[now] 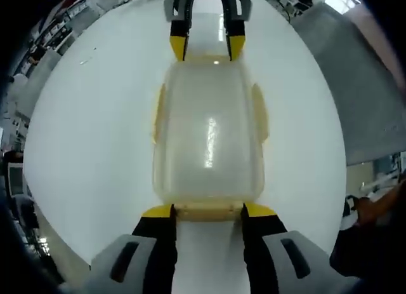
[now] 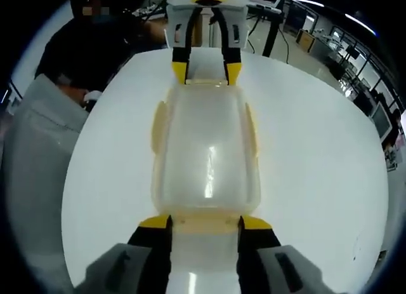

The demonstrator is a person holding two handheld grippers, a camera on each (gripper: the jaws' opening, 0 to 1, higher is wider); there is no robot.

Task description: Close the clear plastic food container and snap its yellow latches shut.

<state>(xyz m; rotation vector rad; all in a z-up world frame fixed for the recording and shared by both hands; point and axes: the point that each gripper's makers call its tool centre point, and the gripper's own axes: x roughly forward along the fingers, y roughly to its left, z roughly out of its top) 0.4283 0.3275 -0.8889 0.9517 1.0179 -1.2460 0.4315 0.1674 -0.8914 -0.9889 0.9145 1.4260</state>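
both grippers (image 1: 208, 210) (image 2: 205, 223) open w/ tips at container (image 1: 208, 138) end latches.

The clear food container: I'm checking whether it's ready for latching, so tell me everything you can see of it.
The clear food container is a frosted, see-through plastic box with rounded corners, lying flat on the white table, its lid on top. Pale yellow latches run along both long sides and both short ends. The left gripper brackets the near end latch in the left gripper view; the right gripper brackets the opposite end. Whether any latch has been snapped shut cannot be told.
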